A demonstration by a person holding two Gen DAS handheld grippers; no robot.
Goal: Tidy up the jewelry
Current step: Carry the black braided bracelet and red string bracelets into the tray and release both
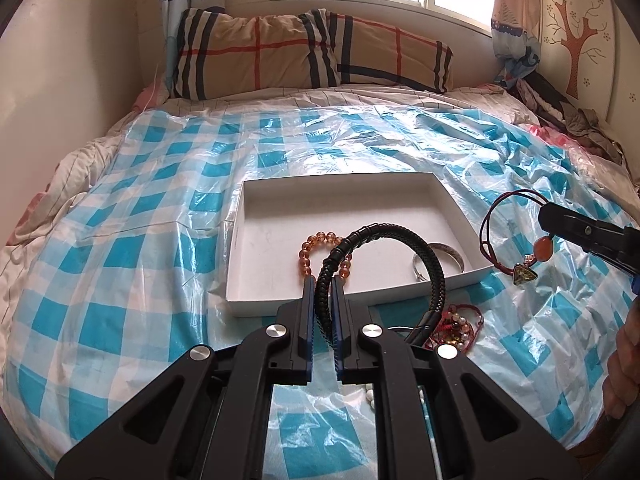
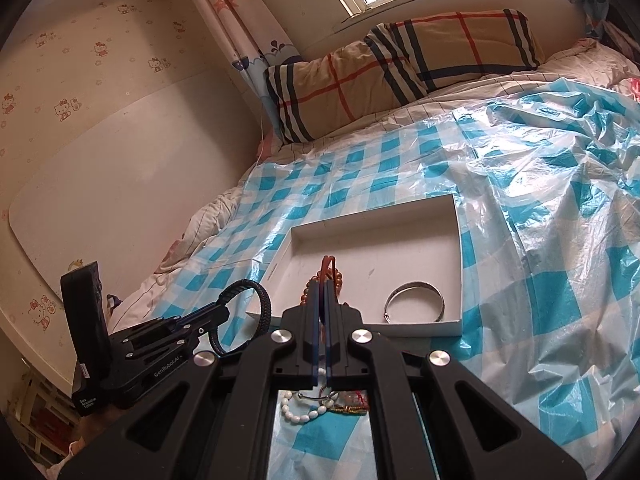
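Observation:
A shallow white box [image 1: 436, 196] [image 2: 458, 248] lies on the blue-checked plastic sheet. In it are an amber bead bracelet [image 1: 306, 252] [image 2: 340, 278] and a silver bangle [image 1: 450, 252] [image 2: 416, 290]. My left gripper [image 1: 323, 280] [image 2: 224, 308] is shut on a black braided bracelet [image 1: 400, 236] [image 2: 262, 300], held above the box's near edge. My right gripper [image 2: 323, 284] [image 1: 546, 216] is shut on a red cord bracelet [image 1: 496, 220] [image 2: 329, 262] with an orange bead and a triangular charm [image 1: 524, 272], right of the box.
A heap of loose jewelry [image 1: 456, 328] lies on the sheet just in front of the box, with white beads [image 2: 298, 410] and red-gold pieces [image 2: 352, 402]. A plaid pillow [image 1: 312, 52] sits at the bed's head, a wall on the left, clothes [image 1: 576, 116] at far right.

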